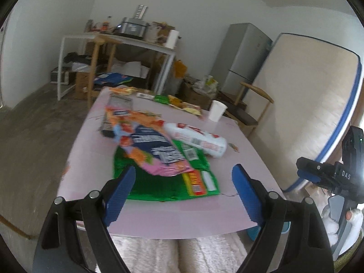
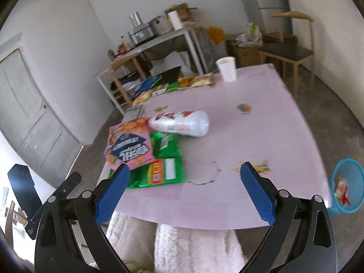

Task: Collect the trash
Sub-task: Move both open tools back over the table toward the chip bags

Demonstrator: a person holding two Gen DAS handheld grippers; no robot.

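On the pink table [image 1: 159, 218] a green wrapper [image 1: 168, 182] lies flat, with a pink-and-orange snack bag [image 1: 147, 145] overlapping it. A crumpled white-and-red bottle-shaped package [image 1: 198, 138] lies just beyond. My left gripper [image 1: 184, 169] hovers open over the table's near edge, nothing between its blue pads. The right wrist view shows the same green wrapper [image 2: 163, 166], snack bag [image 2: 129, 145] and white package [image 2: 182, 122]. My right gripper [image 2: 185, 168] is wide open and empty, above the near edge of the table [image 2: 227, 136].
A white paper cup [image 2: 226, 69] stands at the far side, with more wrappers [image 2: 193, 82] along the far edge. Small scraps [image 2: 261, 167] dot the tabletop. A blue mesh bin [image 2: 347, 186] holding trash stands on the floor at the right. A chair [image 2: 289, 52] stands behind the table.
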